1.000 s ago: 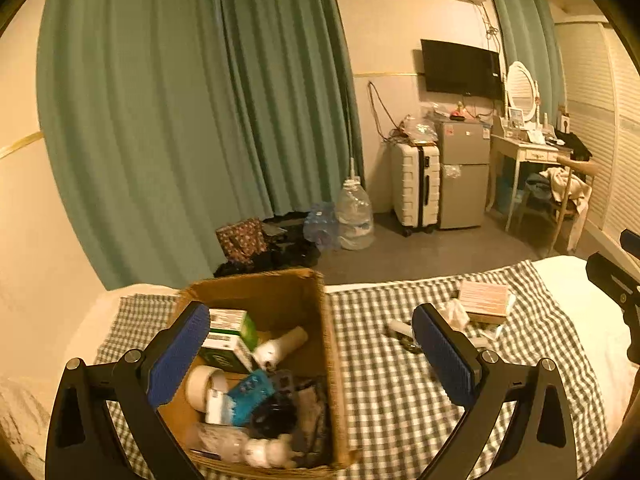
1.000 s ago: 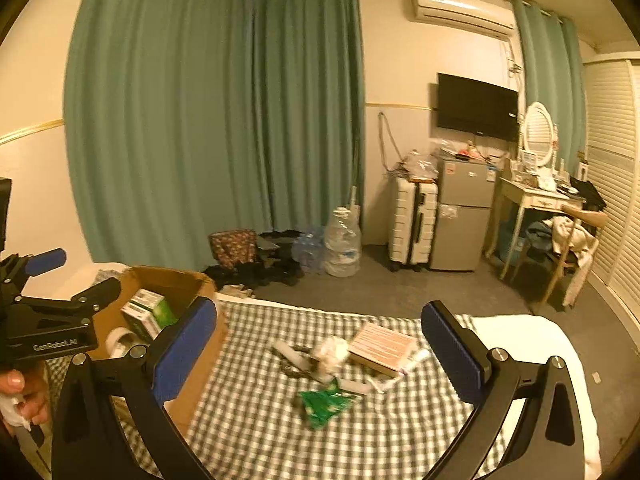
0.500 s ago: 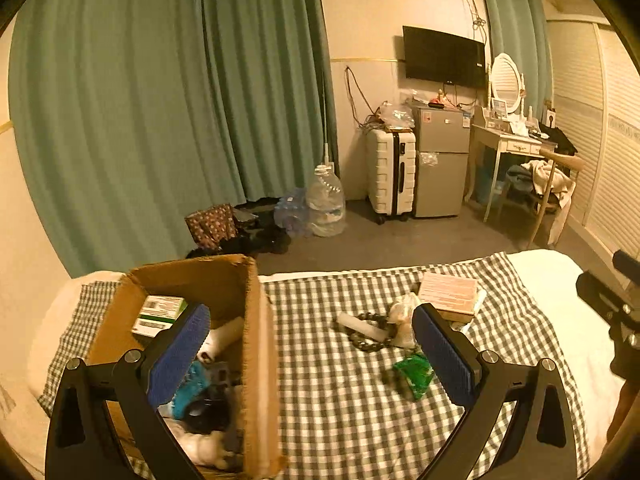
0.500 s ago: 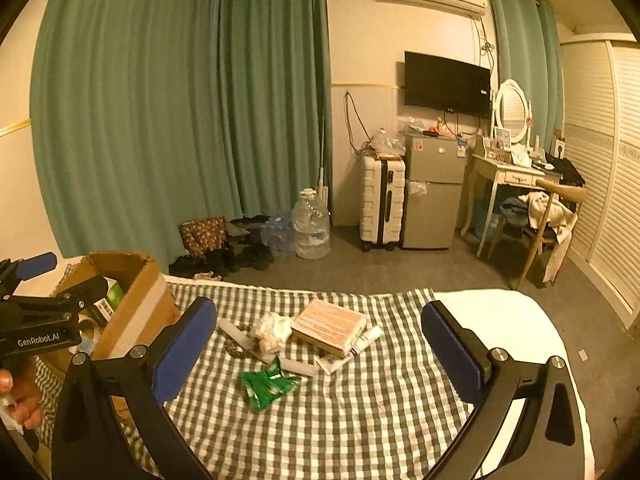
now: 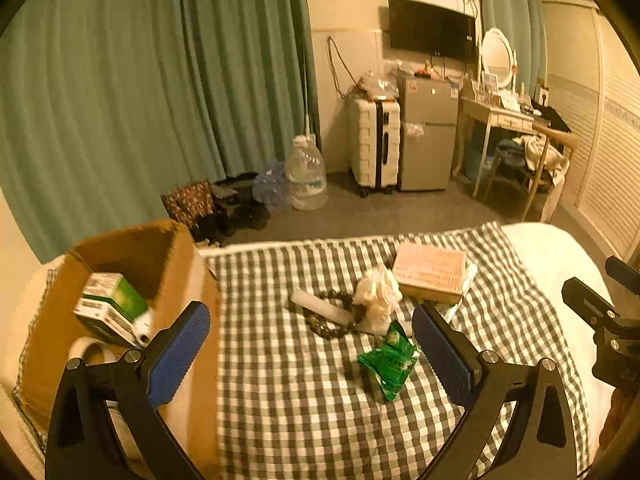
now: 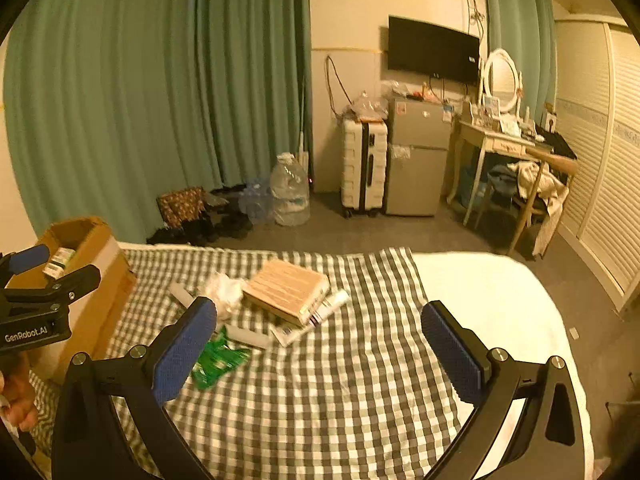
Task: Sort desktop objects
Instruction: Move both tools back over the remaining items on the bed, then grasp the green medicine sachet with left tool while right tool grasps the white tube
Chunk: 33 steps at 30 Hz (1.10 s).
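1. As seen from your left wrist camera, your left gripper (image 5: 310, 354) hangs above the checked cloth (image 5: 288, 408) with its blue-padded fingers (image 5: 178, 354) spread wide, grasping nothing.
2. Your right gripper (image 6: 320, 354) is likewise released, fingers (image 6: 452, 354) far apart over the cloth, nothing between them.
3. The cardboard box (image 5: 188, 280) stands at the cloth's left end, just beside your left gripper's left finger; inside it lie a green-and-white carton (image 5: 114, 306) and a roll of tape (image 5: 90, 354).
4. The loose items cluster mid-cloth: a green packet (image 5: 388, 362) nearest you, a crumpled white wad (image 5: 378, 296) touching a dark beaded chain (image 5: 328, 322), and a white stick (image 5: 320, 308) lying across the chain.
5. A pink book (image 6: 286, 290) lies beyond the wad, with a white tube (image 6: 330, 306) just beside its right edge.
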Tool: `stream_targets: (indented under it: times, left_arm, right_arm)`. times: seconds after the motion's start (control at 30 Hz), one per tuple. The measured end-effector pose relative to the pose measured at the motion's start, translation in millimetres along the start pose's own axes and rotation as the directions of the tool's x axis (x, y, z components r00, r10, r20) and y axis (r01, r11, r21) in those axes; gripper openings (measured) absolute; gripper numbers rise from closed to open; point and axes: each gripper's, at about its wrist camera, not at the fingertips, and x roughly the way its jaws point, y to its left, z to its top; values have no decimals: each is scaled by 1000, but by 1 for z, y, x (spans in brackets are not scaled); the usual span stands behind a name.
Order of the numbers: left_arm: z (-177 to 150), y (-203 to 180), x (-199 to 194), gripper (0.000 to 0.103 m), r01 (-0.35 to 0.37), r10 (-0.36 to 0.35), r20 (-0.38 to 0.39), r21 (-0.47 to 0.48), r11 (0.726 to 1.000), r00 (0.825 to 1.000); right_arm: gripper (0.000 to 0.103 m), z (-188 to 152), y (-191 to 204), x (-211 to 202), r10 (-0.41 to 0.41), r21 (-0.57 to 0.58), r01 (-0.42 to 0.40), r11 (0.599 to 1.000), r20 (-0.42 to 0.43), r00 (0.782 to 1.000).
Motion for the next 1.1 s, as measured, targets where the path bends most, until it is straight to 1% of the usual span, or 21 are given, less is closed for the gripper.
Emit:
stream_targets:
  times: [0.23, 0.4, 0.53, 0.67, 0.73, 0.77, 0.87, 0.93, 1.0, 1.1]
  left_arm:
    - [-14, -19, 47, 103, 18, -18, -82, 6, 1000, 996]
    - [-28, -25, 78, 103, 38, -38, -135, 1, 999, 990]
    - [-41, -32, 103, 103, 52, -49, -183, 16, 999, 982]
    - [-55, -38, 129, 103, 84, -80, -231, 7, 996, 970]
    - [-60, -42, 139, 103, 113, -107, -248, 6, 994, 963]
    - [-63, -45, 143, 103, 138, -132, -253, 4, 990, 958]
    - [-68, -53, 152, 103, 180, -173, -264, 1, 984, 949]
    - [-73, -57, 161, 103, 192, -181, -282, 10, 981, 942]
    - [-75, -58, 162, 103, 193, -183, -259, 11, 981, 948]
    - [-76, -56, 165, 103, 207, -200, -245, 2, 978, 949]
  right_arm:
    - [103, -18, -16, 44, -15, 27, 17, 999, -84, 996]
    - [103, -32, -17, 79, -3, 33, 8, 999, -140, 990]
    - [103, -43, -13, 110, 2, 16, 1, 1000, -179, 984]
    - [103, -48, -18, 136, 6, 56, 6, 998, -201, 980]
    - [103, -50, -20, 149, 15, 69, 0, 998, -213, 977]
    - [103, -52, -19, 153, 22, 68, -7, 998, -218, 976]
    - [103, -59, -9, 172, 55, 34, -48, 998, -254, 966]
    - [103, -63, -2, 181, 41, -4, -43, 999, -261, 964]
    - [103, -64, 1, 189, 24, -18, -30, 999, -259, 966]
    - [103, -63, 4, 199, 24, -4, -26, 1000, -263, 964]
